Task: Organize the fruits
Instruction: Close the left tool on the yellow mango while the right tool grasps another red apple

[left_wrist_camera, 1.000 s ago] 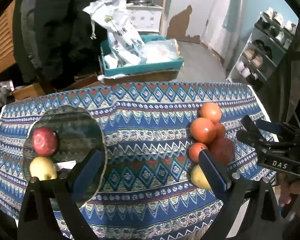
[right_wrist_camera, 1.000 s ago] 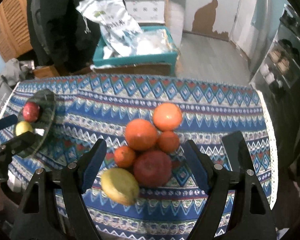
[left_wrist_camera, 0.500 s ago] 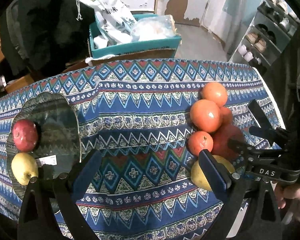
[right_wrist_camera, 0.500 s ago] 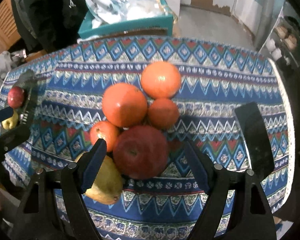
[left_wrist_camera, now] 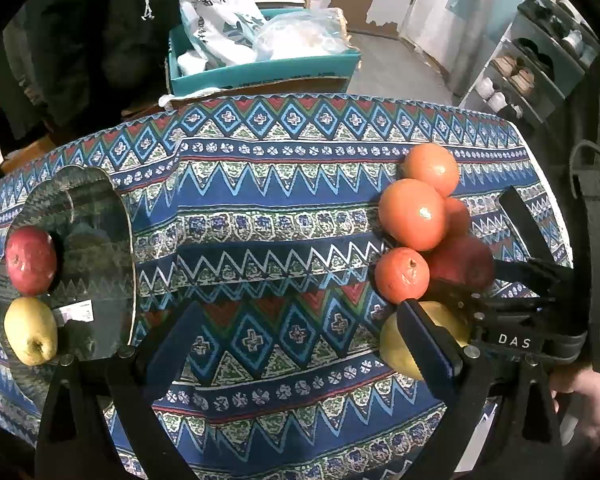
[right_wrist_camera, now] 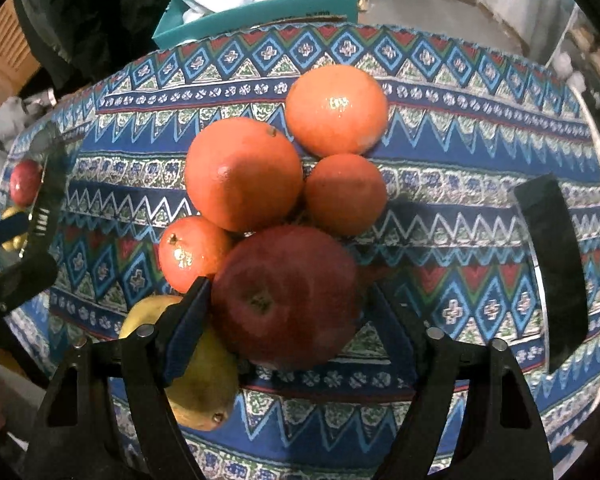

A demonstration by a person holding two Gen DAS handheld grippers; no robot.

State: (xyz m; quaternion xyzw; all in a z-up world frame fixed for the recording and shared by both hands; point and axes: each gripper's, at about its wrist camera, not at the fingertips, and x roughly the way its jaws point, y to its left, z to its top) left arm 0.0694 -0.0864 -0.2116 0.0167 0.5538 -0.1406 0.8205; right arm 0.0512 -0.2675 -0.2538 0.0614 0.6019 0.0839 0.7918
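A pile of fruit lies on the patterned tablecloth (right_wrist_camera: 440, 128): several oranges (right_wrist_camera: 244, 172), a red apple (right_wrist_camera: 284, 296) and a yellow pear (right_wrist_camera: 204, 384). My right gripper (right_wrist_camera: 288, 300) points down over the red apple with a finger on each side of it, and its jaws are closing. The left pad (right_wrist_camera: 192, 312) is at the apple's skin; the right finger stands just off it. My left gripper (left_wrist_camera: 300, 332) hangs open over bare cloth at mid table with nothing between its fingers. At the left, a glass plate (left_wrist_camera: 96, 216) holds a red apple (left_wrist_camera: 30, 260) and a yellow fruit (left_wrist_camera: 30, 330).
A flat black object (right_wrist_camera: 552, 272) lies on the cloth right of the pile. Behind the table stands a teal box (left_wrist_camera: 260, 68) full of bags. A shoe rack (left_wrist_camera: 540, 56) is at the far right. A hand (left_wrist_camera: 588, 396) holds the right gripper.
Both grippers have come down toward the table. The right one has sunk over the pile until the red apple sits between its fingers, and its jaws have narrowed.
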